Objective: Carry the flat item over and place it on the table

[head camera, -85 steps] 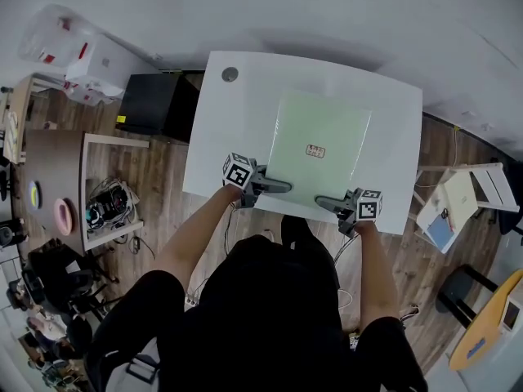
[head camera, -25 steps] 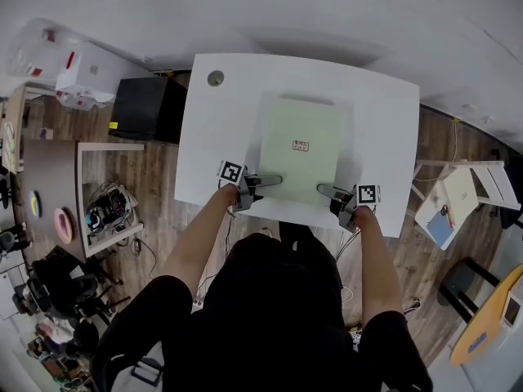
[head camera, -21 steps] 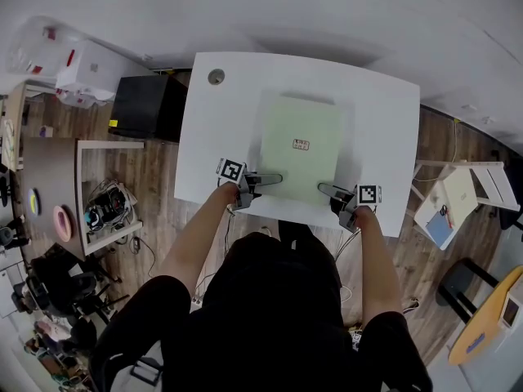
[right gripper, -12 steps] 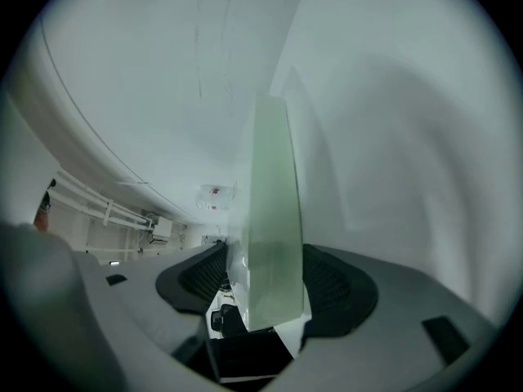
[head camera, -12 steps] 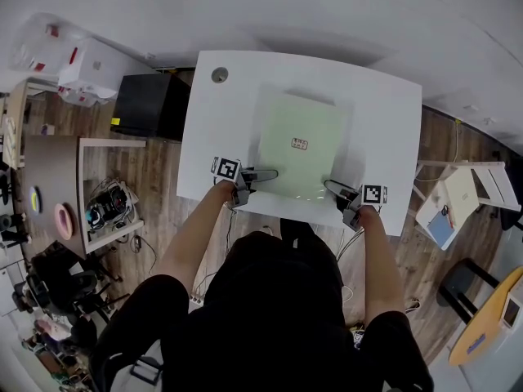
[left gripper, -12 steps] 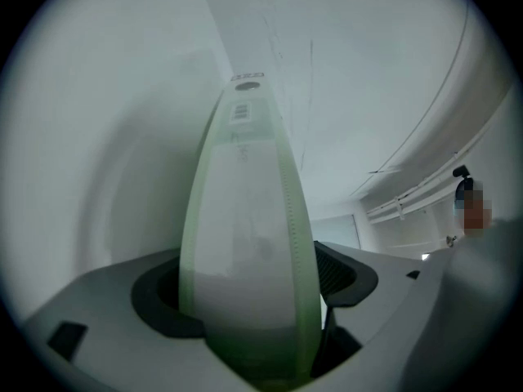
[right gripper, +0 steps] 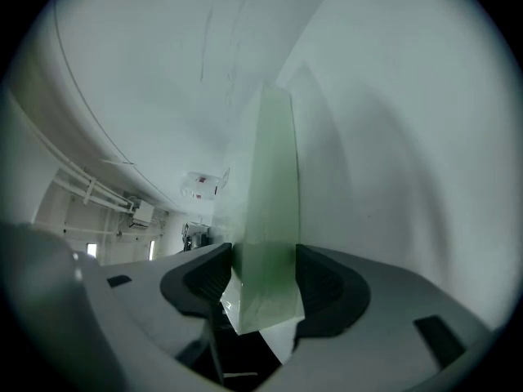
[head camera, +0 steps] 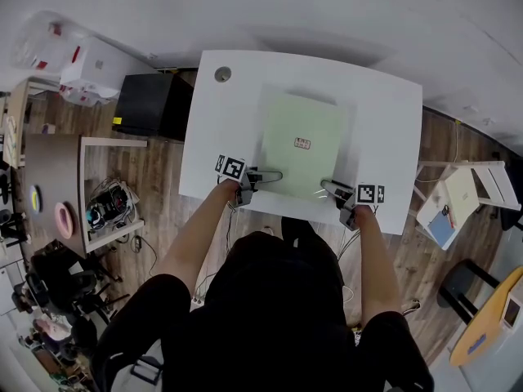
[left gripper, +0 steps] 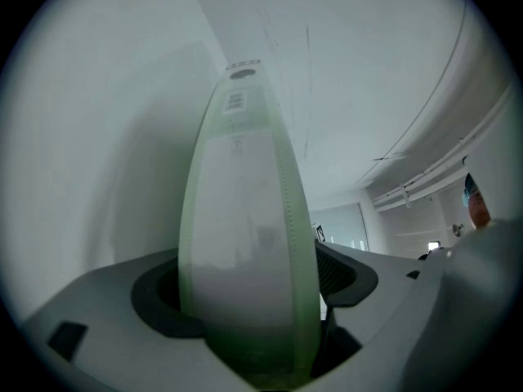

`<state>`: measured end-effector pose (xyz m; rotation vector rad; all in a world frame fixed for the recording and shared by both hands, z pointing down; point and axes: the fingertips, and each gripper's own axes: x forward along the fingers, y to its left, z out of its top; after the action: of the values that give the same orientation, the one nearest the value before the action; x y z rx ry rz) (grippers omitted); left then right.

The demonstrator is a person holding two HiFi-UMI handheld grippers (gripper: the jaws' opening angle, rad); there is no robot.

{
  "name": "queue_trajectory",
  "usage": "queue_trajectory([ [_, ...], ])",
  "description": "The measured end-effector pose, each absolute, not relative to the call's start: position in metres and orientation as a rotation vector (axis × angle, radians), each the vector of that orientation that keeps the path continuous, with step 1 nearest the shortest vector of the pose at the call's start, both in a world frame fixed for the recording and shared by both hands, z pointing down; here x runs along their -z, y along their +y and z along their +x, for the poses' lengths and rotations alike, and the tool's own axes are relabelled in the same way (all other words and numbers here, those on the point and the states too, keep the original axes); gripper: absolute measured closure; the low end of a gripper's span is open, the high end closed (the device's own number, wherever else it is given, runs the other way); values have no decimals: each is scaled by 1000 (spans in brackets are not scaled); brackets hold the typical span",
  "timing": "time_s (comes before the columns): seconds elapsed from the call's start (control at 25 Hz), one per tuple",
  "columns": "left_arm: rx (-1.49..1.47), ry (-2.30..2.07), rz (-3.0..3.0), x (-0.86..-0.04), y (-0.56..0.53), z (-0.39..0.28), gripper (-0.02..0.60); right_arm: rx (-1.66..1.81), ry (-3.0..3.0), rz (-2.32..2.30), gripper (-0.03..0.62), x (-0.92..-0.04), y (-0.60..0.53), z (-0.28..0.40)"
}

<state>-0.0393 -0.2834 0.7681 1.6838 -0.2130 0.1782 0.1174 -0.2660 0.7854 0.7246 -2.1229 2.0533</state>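
The flat item (head camera: 302, 145) is a pale green square pad with a small label, lying on the white table (head camera: 212, 137). My left gripper (head camera: 276, 175) is at its near left corner. In the left gripper view the pad's edge (left gripper: 245, 219) stands between the wide jaws of this gripper (left gripper: 253, 276), with a dark gap beside the right pad. My right gripper (head camera: 325, 186) is at the near right corner. Its jaws are closing, and in the right gripper view both pads of that gripper (right gripper: 265, 280) lie against the green edge (right gripper: 270, 219).
A round grommet hole (head camera: 222, 74) sits at the table's far left corner. A black box (head camera: 151, 104) stands left of the table, with a wooden shelf unit (head camera: 106, 194) beyond it. A small white side table (head camera: 462, 198) is at the right. The person's body fills the near side.
The pad went from tilted in both grippers to lying flat on the table. In the last half second the left gripper slid slightly right and the right one slightly left.
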Motion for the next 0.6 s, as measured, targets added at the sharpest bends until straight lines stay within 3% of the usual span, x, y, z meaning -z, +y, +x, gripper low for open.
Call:
queue_trajectory([
  [0.6,-181,-221,1685,-767,-268,-77,198,-2075,-2101,790,329,-788,-263,123],
])
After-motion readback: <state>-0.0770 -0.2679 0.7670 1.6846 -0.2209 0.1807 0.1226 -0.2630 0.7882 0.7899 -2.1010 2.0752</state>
